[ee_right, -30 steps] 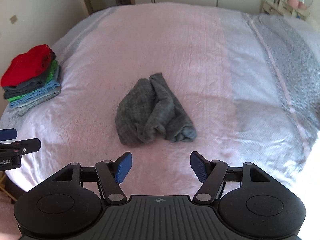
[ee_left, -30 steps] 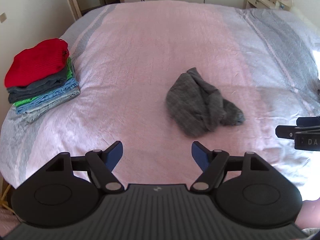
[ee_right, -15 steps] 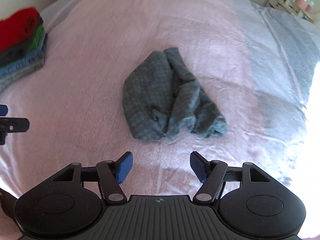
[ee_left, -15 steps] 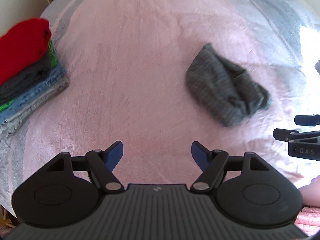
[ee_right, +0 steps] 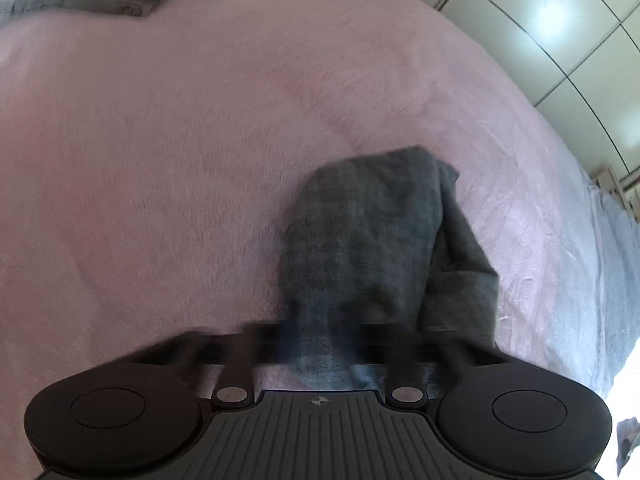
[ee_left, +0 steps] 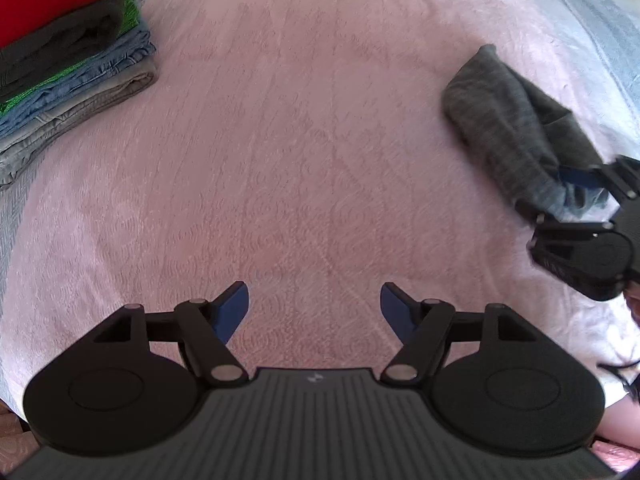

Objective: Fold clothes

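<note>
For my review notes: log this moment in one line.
right gripper: just closed on grey garment | left gripper: open, empty | bed

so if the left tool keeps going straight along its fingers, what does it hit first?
Most likely bare pink bedspread. The left tool is open with nothing between its fingers. The grey garment lies off to its right and the folded stack to its left, both outside that line.

The bed (ee_left: 312, 128) is lit by soft daylight, blown out to white glare at the right edge of both views. Strong fisheye bending is seen at the borders. The right wrist view is smeared by motion blur; bright reflections are caught on the wardrobe doors (ee_right: 560, 32).
</note>
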Motion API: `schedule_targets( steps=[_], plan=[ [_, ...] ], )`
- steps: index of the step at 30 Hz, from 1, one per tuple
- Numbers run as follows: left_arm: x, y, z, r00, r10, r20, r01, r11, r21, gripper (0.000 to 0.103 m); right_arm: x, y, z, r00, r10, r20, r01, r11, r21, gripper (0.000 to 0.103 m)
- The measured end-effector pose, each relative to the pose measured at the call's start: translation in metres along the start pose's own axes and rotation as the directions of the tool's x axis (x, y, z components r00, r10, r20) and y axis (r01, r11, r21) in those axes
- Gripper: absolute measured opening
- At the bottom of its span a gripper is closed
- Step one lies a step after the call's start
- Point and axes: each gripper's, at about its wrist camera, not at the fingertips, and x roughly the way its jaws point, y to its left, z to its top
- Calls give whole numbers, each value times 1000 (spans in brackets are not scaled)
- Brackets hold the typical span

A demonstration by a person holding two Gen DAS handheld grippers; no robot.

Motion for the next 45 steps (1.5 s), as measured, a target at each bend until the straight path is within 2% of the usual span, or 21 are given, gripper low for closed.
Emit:
schedule_targets(
  steps=[2, 5, 6, 8, 10, 13, 16, 20, 23, 25, 27, 29, 33, 34, 36, 38, 40, 41, 42, 44, 45],
  plan=[
    [3, -4, -2, 1000, 7, -2, -7, 1000, 1, 68, -15, -42, -18, 994, 89, 66, -102, 965, 243, 8],
    [3, -15, -4, 1000, -3, 11, 3, 1000, 17, 68, -38, -105, -44, 963, 182, 199, -264, 786, 560, 7],
    [4, -20, -4, 1000, -7, 13, 7, 1000, 27, 68, -46, -127, -55, 948, 199, 250, -316, 690, 651, 7],
    [4, -30, -6, 1000, -19, 13, 18, 999, 43, 68, -62, -185, -104, 915, 181, 360, -402, 377, 834, 7],
    [6, -41, -6, 999, -38, 12, 37, 998, 59, 68, -70, -231, -161, 929, 111, 354, -364, 91, 927, 7],
    [12, -59, -8, 998, -59, 5, 59, 994, 89, 68, -66, -261, -236, 984, 136, 117, -109, -68, 992, 17],
    [16, -79, -11, 997, -83, -6, 83, 989, 121, 63, -76, -262, -279, 988, 153, -19, 27, -48, 998, 61],
    [17, -108, -14, 993, -116, 15, 109, 966, 234, 56, -83, -243, -307, 980, 163, -112, 108, 32, 994, 63],
    [11, -141, -18, 987, -148, 59, 113, 913, 391, 50, -85, -231, -322, 975, 181, -126, 132, -20, 991, 63],
    [6, -165, -24, 978, -186, 99, 104, 835, 541, 50, -86, -223, -331, 972, 191, -134, 146, -53, 988, 64],
    [2, -192, -35, 959, -247, 139, 73, 689, 721, 50, -89, -224, -339, 973, 191, -126, 142, -72, 987, 63],
    [-2, -217, -53, 930, -327, 167, 8, 472, 882, 52, -91, -226, -347, 974, 191, -118, 138, -91, 986, 64],
    [6, -248, -103, 857, -483, 180, -245, -75, 967, 54, -96, -222, -366, 972, 198, -124, 156, -156, 975, 64],
    [12, -251, -113, 843, -512, 165, -297, -187, 936, 54, -98, -219, -372, 971, 200, -128, 165, -175, 971, 64],
    [26, -253, -128, 823, -551, 138, -373, -341, 863, 54, -101, -215, -383, 969, 205, -137, 181, -213, 960, 64],
    [37, -256, -133, 804, -583, 118, -420, -416, 807, 54, -102, -212, -392, 969, 204, -140, 190, -251, 949, 64],
    [47, -261, -132, 789, -604, 115, -454, -445, 772, 49, -105, -210, -397, 970, 197, -146, 197, -273, 942, 64],
    [51, -264, -128, 788, -606, 108, -455, -456, 765, 41, -106, -210, -398, 970, 192, -150, 201, -279, 939, 64],
    [54, -267, -121, 792, -603, 97, -448, -466, 763, 15, -107, -210, -397, 971, 183, -157, 204, -275, 940, 64],
    [50, -273, -101, 790, -608, 76, -405, -425, 809, 9, -110, -210, -389, 973, 143, -179, 210, -236, 949, 64],
    [42, -277, -82, 786, -614, 70, -358, -360, 861, 8, -111, -210, -380, 976, 113, -188, 208, -199, 958, 64]
  ],
)
